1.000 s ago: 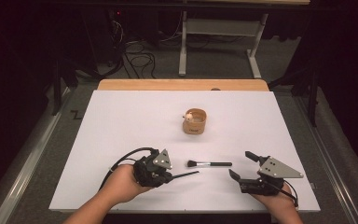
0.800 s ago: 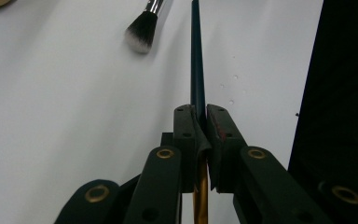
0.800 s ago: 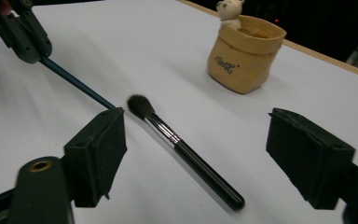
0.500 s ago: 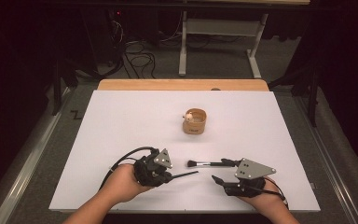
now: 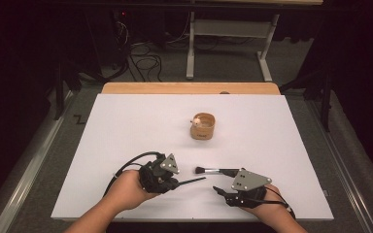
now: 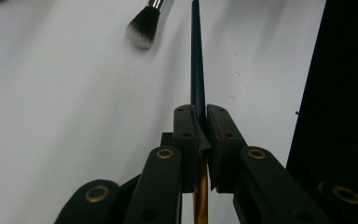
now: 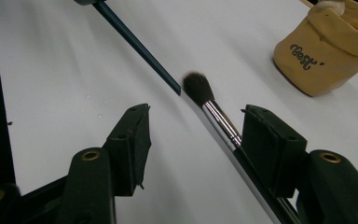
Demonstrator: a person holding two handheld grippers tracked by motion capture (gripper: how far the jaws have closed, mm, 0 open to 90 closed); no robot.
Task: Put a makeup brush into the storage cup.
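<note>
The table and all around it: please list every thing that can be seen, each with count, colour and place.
makeup brush: one, dark bristles, silver ferrule, black handle; lies on the mat, handle between the open jaws of the right gripper.
thin stick: one, dark blue-green; held level in the left gripper, tip near the brush bristles.
pouch: one, tan, dark lettering; upright at the mat's middle.
mat: one, white; covers the table.
table: one, wooden edge at the far side.
cables: several, black; floor behind the table.
left gripper: one, black; near left, shut on the stick.
right gripper: one, black; near right, jaws have just been closing.
</note>
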